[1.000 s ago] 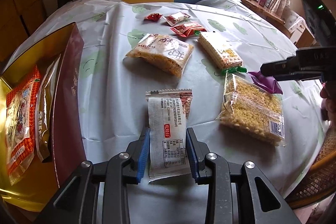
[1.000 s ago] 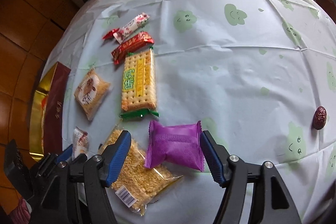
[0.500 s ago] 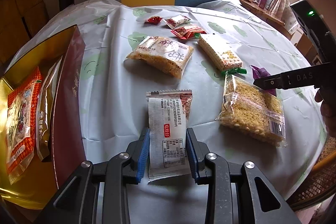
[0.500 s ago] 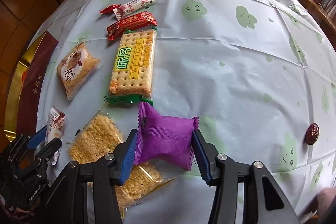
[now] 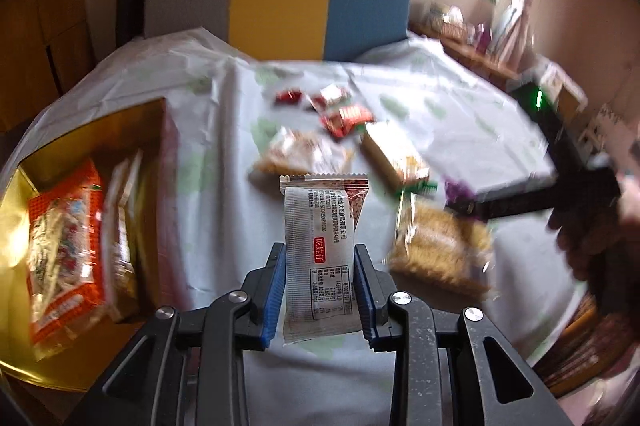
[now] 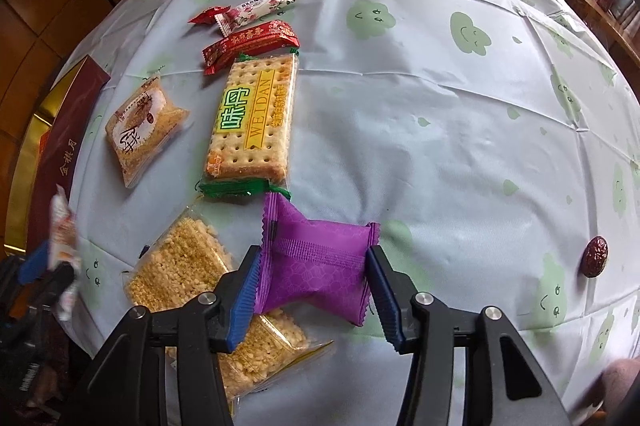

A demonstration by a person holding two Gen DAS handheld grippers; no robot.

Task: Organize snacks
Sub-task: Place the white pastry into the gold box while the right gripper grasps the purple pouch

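Left wrist view: the left gripper point(image 5: 320, 286) is clamped on a white-and-brown snack packet point(image 5: 320, 246), its blue pads pressing the packet's two long edges; the packet's long axis runs straight ahead along the fingers, crimped brown end pointing away. Beyond and to its left lies the gold gift box point(image 5: 100, 130) holding an orange packet point(image 5: 64, 246); ahead and to the right, blurred, sit the clear bag of yellow puffed snack point(image 5: 440, 250), the cracker pack point(image 5: 394, 156) and small red candies point(image 5: 348, 116) on the pale tablecloth point(image 5: 420, 98). Right wrist view: the right gripper point(image 6: 310, 290) is closed on a purple pouch point(image 6: 316, 262), pads pinching its two short sides so its long axis lies crosswise between the fingers, one crimped corner pointing up and away. Just past it lies the Weidan cracker pack, long axis pointing away, then the red candy bar point(image 6: 250, 44) and a pink-flowered one point(image 6: 260, 10). Far right, a dried red date point(image 6: 597, 255) rests alone.
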